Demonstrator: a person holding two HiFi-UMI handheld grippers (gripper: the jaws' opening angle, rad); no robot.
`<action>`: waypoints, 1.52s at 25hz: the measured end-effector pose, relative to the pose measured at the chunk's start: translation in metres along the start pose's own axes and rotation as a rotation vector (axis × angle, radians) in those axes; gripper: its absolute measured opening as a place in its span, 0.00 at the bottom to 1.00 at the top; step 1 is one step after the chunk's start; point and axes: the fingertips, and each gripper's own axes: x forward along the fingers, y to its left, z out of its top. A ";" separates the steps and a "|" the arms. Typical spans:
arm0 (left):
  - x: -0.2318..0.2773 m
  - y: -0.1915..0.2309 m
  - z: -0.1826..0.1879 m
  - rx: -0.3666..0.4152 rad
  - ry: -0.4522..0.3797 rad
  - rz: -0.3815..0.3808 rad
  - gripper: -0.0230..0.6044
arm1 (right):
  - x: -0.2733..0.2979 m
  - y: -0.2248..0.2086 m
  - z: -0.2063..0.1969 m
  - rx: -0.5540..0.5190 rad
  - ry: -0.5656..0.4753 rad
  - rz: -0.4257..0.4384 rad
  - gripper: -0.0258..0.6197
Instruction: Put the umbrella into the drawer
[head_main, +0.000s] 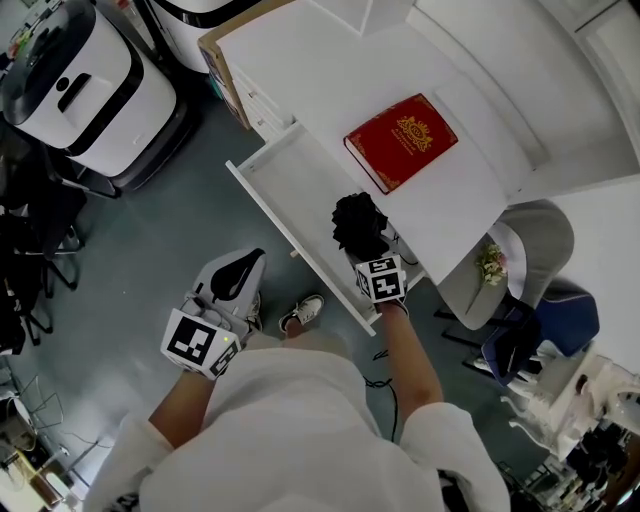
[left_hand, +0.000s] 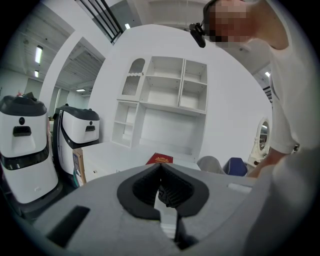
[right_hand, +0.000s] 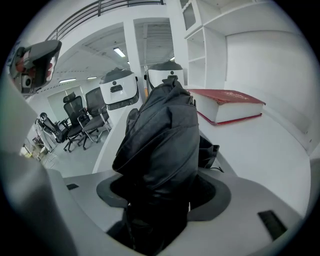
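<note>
White short-sleeved shirt (head_main: 290, 430); white sneaker (head_main: 302, 312)

No writing can be read; the red book (head_main: 401, 141) bears only a gold emblem.

Grey floor (head_main: 150, 250) filled the head view's left, a white desk (head_main: 300, 70) its upper centre, a grey chair (head_main: 545, 235) its right. White wall shelves (left_hand: 165, 95) stood centre in the left gripper view. Ceiling strip lights (right_hand: 119, 52) glowed upper left in the right gripper view.
</note>
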 end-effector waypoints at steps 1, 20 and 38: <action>0.000 0.000 0.000 -0.001 0.002 0.003 0.06 | 0.002 0.000 -0.002 0.000 0.007 0.002 0.50; 0.007 0.006 -0.007 -0.018 0.027 0.046 0.06 | 0.044 -0.008 -0.026 -0.035 0.123 0.025 0.50; 0.009 0.012 -0.013 -0.021 0.059 0.072 0.06 | 0.079 0.001 -0.047 -0.168 0.233 0.014 0.50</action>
